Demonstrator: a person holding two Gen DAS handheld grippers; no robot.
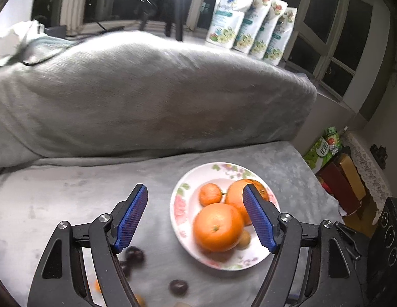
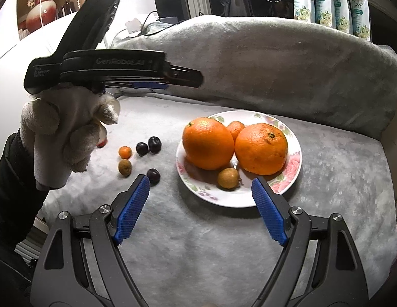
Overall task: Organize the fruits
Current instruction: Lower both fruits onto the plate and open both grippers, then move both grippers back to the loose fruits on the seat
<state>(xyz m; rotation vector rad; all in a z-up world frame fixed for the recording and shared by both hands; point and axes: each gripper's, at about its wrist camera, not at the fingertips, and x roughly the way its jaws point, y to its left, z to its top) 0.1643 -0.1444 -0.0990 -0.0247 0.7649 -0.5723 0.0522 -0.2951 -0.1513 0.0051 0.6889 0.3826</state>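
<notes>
Orange fruit fills the floral plate [image 2: 291, 168] on the grey blanket-covered sofa seat [image 2: 198, 230]: two large oranges [image 2: 208, 143], a small mandarin [image 2: 235, 128] behind them and a brown longan [image 2: 228, 178] in front. Left of the plate lie three dark plums [image 2: 154, 144], another longan [image 2: 125, 167] and a tiny orange [image 2: 125, 152]. The right gripper [image 2: 200, 188] and left gripper [image 1: 195, 199] both gape wide, empty.
</notes>
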